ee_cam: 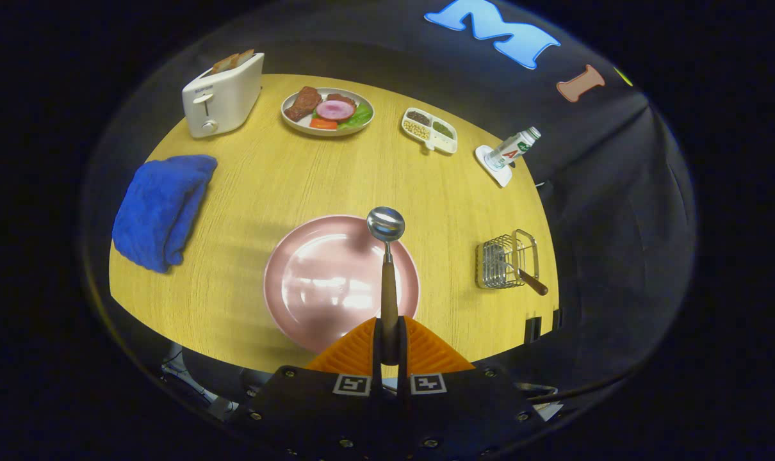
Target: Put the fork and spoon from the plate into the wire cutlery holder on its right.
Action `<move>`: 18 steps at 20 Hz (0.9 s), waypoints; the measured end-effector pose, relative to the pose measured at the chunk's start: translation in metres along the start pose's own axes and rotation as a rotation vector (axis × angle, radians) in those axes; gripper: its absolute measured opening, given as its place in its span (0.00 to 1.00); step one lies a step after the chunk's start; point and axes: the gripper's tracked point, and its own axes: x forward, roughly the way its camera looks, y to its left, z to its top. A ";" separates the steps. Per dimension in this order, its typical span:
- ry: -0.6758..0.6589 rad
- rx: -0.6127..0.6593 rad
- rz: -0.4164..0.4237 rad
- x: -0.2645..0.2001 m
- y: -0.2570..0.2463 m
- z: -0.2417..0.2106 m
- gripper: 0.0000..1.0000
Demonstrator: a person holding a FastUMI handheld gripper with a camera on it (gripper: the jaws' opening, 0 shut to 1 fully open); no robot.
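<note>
While your gripper [388,349] has its fingers closed tight on the spoon [387,256] by its handle, bowl pointing ahead above the bare pink plate [310,282], the grip near the handle's end leaves the length free to drop in. To the right, the wire cutlery holder [506,260] already has one brown handle [532,282] leaning out, probably the fork's, though the wires hide its head.

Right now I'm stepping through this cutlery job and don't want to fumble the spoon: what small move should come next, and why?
Probably carry the spoon right toward the wire cutlery holder. The gripper is shut on the spoon's handle, its bowl raised over the pink plate, which looks bare. The holder already has a brown-handled utensil in it, likely the fork, so only the spoon seems left.
</note>
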 end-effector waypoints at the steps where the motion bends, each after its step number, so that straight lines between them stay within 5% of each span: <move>1: 0.000 0.016 -0.017 -0.001 -0.012 0.004 0.08; 18: 0.159 0.266 -0.181 0.031 -0.167 -0.010 0.08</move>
